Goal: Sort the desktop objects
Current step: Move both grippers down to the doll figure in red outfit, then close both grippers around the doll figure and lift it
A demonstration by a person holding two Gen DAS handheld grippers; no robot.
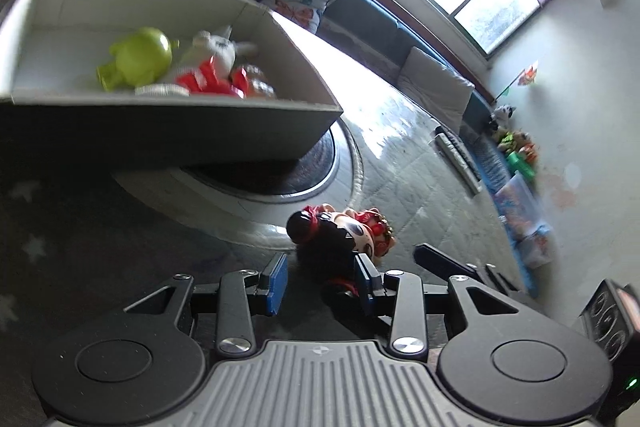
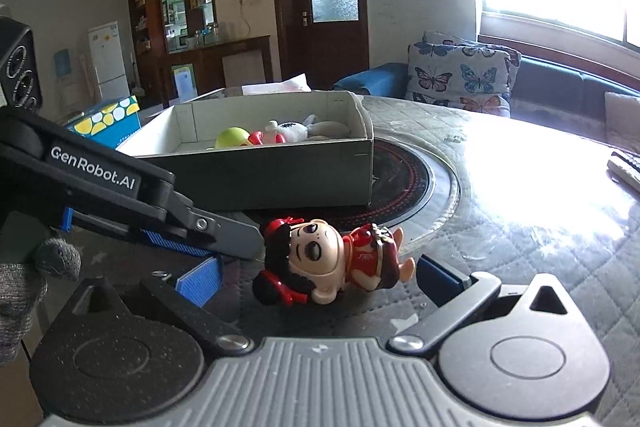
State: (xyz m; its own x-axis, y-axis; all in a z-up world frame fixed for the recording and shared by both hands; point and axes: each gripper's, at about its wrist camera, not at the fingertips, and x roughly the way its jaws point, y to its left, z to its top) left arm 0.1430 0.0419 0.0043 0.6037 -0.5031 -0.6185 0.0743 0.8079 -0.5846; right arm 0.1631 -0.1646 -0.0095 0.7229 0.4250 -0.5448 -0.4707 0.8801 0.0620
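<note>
A doll figurine with black hair and a red dress (image 2: 332, 263) lies on its side on the table; it also shows in the left wrist view (image 1: 344, 233). My right gripper (image 2: 320, 281) is open, its blue pads on either side of the doll, apart from it. My left gripper (image 1: 320, 281) is open just in front of the doll's head, and shows in the right wrist view (image 2: 192, 245) at the left. A white cardboard box (image 2: 280, 171) behind holds a green toy (image 1: 136, 61), a white plush bunny (image 1: 216, 53) and red items.
A round black cooktop insert (image 2: 404, 183) lies under the box's corner in the quilted table cover (image 2: 520, 247). Remote controls (image 2: 626, 167) lie at the right edge. A blue dotted box (image 2: 108, 121) stands behind the cardboard box. A sofa with butterfly cushions (image 2: 460, 75) is beyond.
</note>
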